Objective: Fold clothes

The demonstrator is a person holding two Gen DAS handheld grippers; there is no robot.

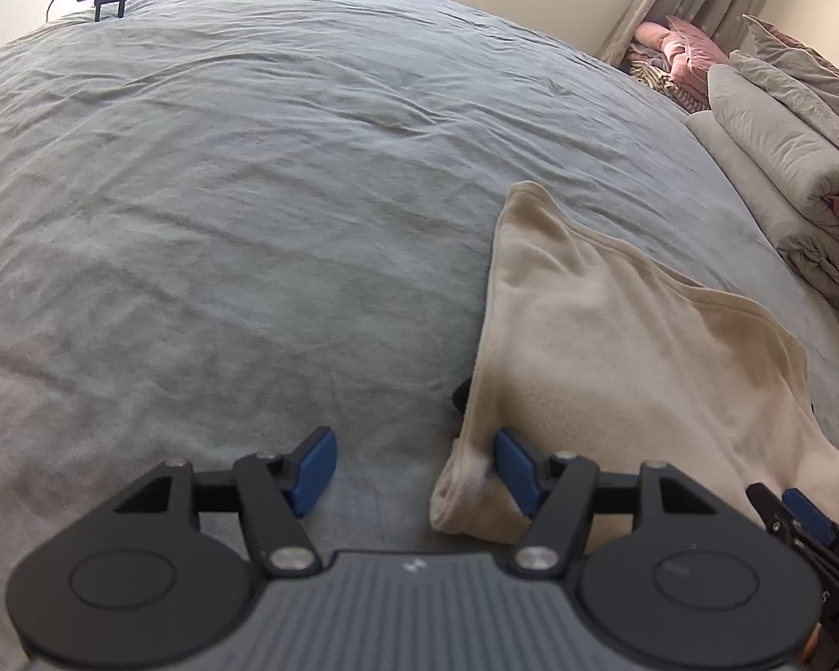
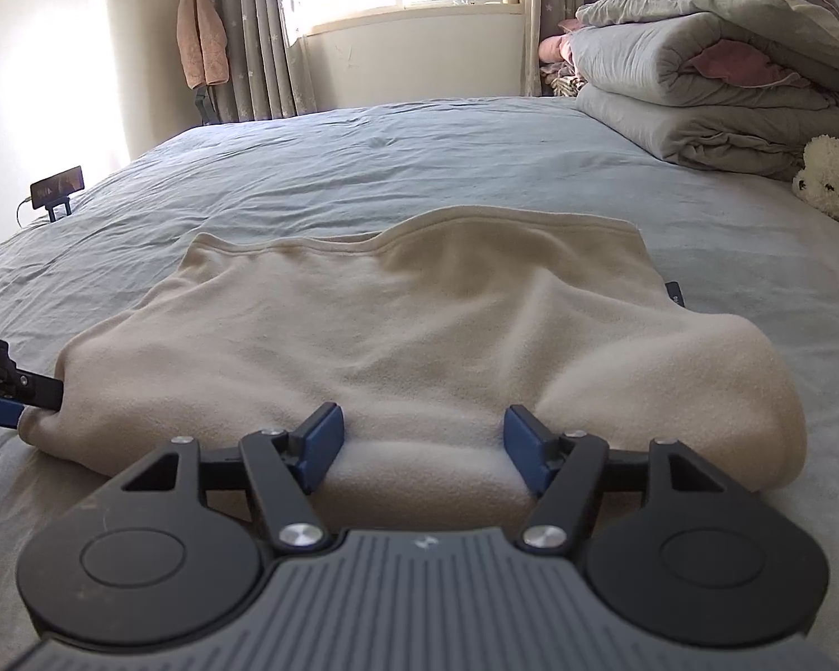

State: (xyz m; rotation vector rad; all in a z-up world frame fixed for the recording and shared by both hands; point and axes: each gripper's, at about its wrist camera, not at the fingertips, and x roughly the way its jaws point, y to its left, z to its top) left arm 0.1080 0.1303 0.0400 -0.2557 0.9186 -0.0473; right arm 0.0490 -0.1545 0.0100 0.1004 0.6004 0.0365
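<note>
On the grey bed [image 2: 475,156], both spread tools flank the cream garment [image 2: 419,335].

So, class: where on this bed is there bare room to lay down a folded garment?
Free: grey sheet between the cream garment and the phone stand. Also between garment and window-side edge. Crowded: folded quilts and plush toy.

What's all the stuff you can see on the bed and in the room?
fleece: 1, cream, near edge of bed
bed: 1, grey-blue sheet
quilts: folded stack, grey and pink, far right on bed
teddy: 1, white, beside quilts
phone: 1, dark, on stand, left bed edge
towel: 1, pink, hanging by curtains
curtains: grey, at window
left gripper: open, at fleece's left corner
right gripper: open, around fleece's near fold
</note>
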